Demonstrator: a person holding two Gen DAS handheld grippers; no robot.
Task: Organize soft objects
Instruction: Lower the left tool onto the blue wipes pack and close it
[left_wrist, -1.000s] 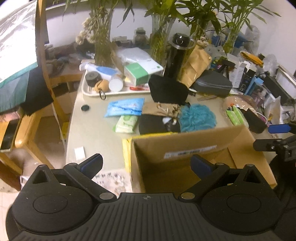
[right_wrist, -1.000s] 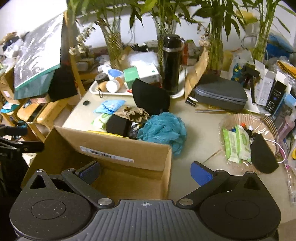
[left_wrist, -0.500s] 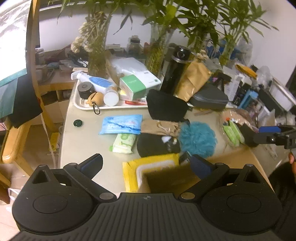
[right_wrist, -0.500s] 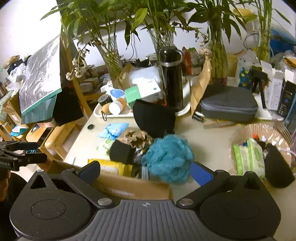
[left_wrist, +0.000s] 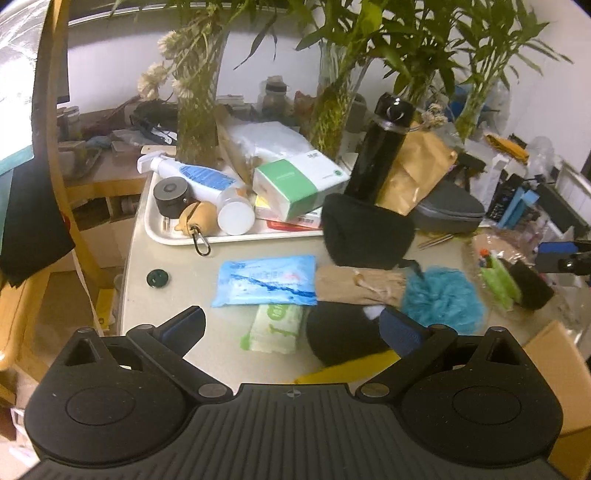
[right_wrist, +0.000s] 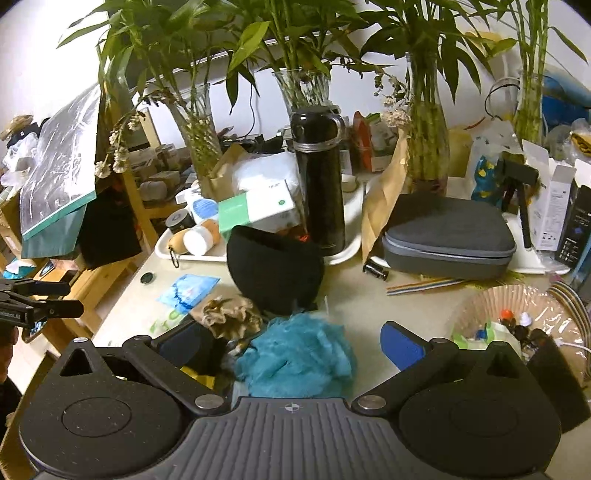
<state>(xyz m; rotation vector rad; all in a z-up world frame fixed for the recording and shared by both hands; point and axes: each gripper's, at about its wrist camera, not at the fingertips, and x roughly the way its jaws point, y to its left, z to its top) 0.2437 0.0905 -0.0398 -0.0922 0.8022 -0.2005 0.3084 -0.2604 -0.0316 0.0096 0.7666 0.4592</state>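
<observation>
In the left wrist view, the left hand-held gripper (left_wrist: 291, 325) was seen spread wide, with nothing held between its blue-padded fingers (left_wrist: 400, 330); it was poised above the near edge of the tabletop (left_wrist: 177, 254). Between and just beyond the fingers lay a green wipes packet (left_wrist: 273, 326) and a black soft pouch (left_wrist: 343, 338), with a blue wipes packet (left_wrist: 266, 280) just behind them and a tan crumpled cloth (left_wrist: 358, 288) beside it. A teal bath pouf (left_wrist: 443, 299) was seen touching the cloth's right end. A black rounded cushion (left_wrist: 365, 236) was propped behind the cloth, against a black flask (left_wrist: 380, 151) at the white tray (left_wrist: 162, 230) near the far edge. A corner of a cardboard box (left_wrist: 554, 354) showed at the near right.

In the right wrist view, the right hand-held gripper (right_wrist: 290, 341) was likewise fully released and empty, held over the teal bath pouf (right_wrist: 299, 354), which lay between its fingers; whether they touched it could not be told. A grey zip case (right_wrist: 447, 232) sat toward the far right edge.
</observation>
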